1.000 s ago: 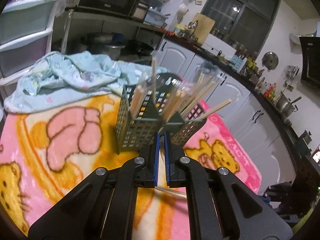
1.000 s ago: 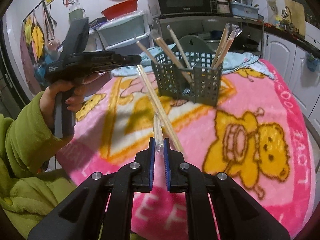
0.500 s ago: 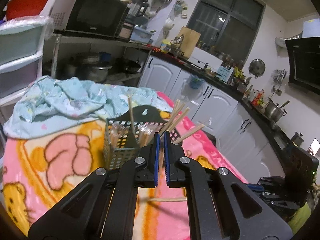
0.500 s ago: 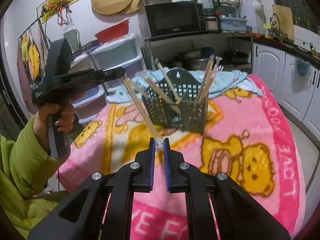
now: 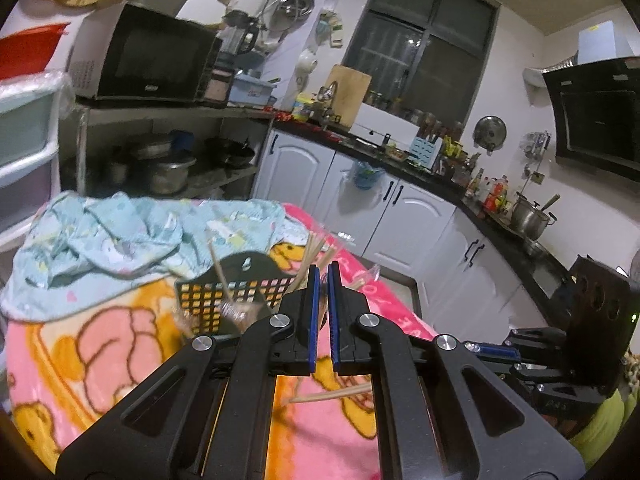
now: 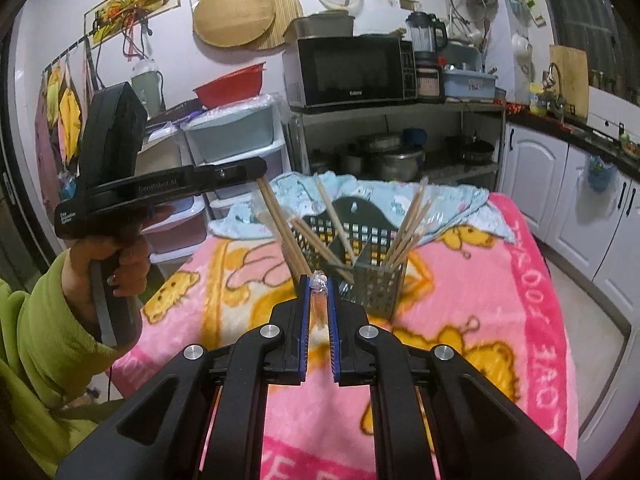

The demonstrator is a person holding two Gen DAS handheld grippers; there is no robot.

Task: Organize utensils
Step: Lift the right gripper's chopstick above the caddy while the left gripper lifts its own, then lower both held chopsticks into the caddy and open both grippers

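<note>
A dark grey slotted utensil basket (image 6: 360,264) stands on the pink blanket (image 6: 460,280) with several chopsticks leaning in it. It also shows in the left wrist view, basket (image 5: 236,292), just beyond my left gripper (image 5: 323,280). That left gripper (image 6: 260,168) is shut on a pair of wooden chopsticks (image 6: 280,224), which slant down toward my right gripper (image 6: 319,280). My right gripper is shut on a clear plastic wrapper (image 6: 319,296). Part of the pair of chopsticks (image 5: 328,394) shows under my left gripper.
A crumpled light blue cloth (image 6: 400,196) lies behind the basket. Plastic drawers (image 6: 240,152) and a shelf with a microwave (image 6: 352,72) stand beyond the table. White cabinets (image 6: 560,200) line the right. A hand in a green sleeve (image 6: 52,320) holds the left gripper.
Both grippers have risen above the blanket, and the basket now sits lower in both views. The chopsticks have risen with the left gripper, their lower ends still reaching the right gripper and its wrapper.
</note>
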